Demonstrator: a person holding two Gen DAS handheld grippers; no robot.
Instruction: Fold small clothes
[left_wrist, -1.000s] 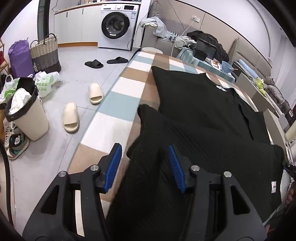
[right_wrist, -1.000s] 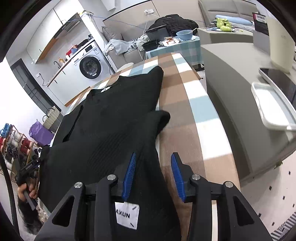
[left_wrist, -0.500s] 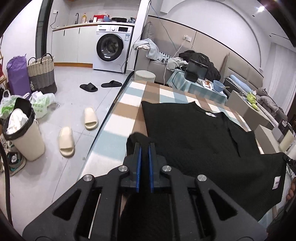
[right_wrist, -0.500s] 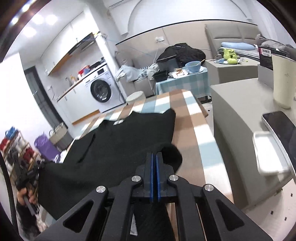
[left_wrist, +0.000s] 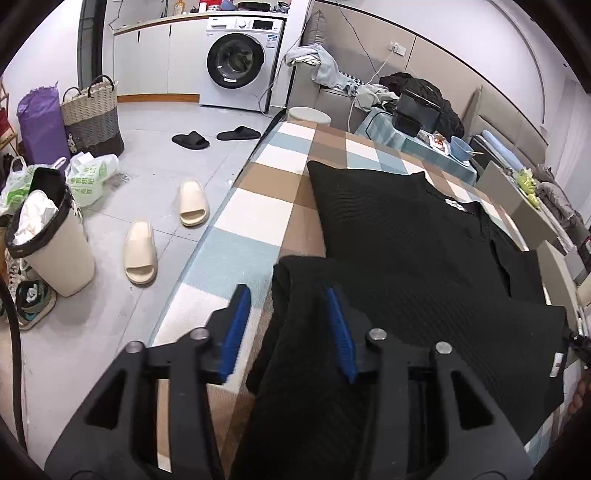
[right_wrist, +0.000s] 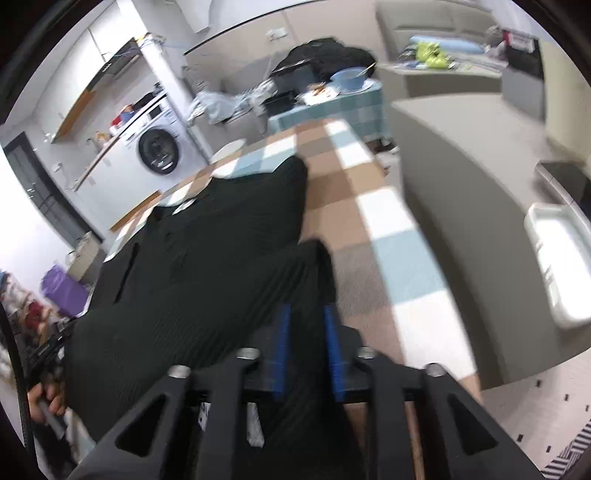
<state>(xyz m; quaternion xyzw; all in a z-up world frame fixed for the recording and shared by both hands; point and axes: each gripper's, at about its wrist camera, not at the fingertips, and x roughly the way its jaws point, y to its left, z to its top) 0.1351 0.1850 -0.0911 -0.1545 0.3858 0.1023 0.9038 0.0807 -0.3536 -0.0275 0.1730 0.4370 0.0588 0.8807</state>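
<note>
Wrist cams | 1 black garment (left_wrist: 424, 251) | L tongs (left_wrist: 291, 328) + R tongs (right_wrist: 306, 343) opening, fabric between

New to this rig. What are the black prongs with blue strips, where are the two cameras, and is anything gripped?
No robot arm here: a person holds a two-finger gripper in each hand, and each gripper carries a fisheye camera looking along its fingers. The prongs are those fingers; the blue strips are their pads.

One picture looks out from the left gripper, the other from the right gripper; the right view is blurred. Both show a black top spread on a checked table, its near part folded over itself.

Each gripper has a near corner of the top between its pads, but both sets of jaws are opening and the pads stand apart from the cloth. So it looks let go, not gripped.
</note>
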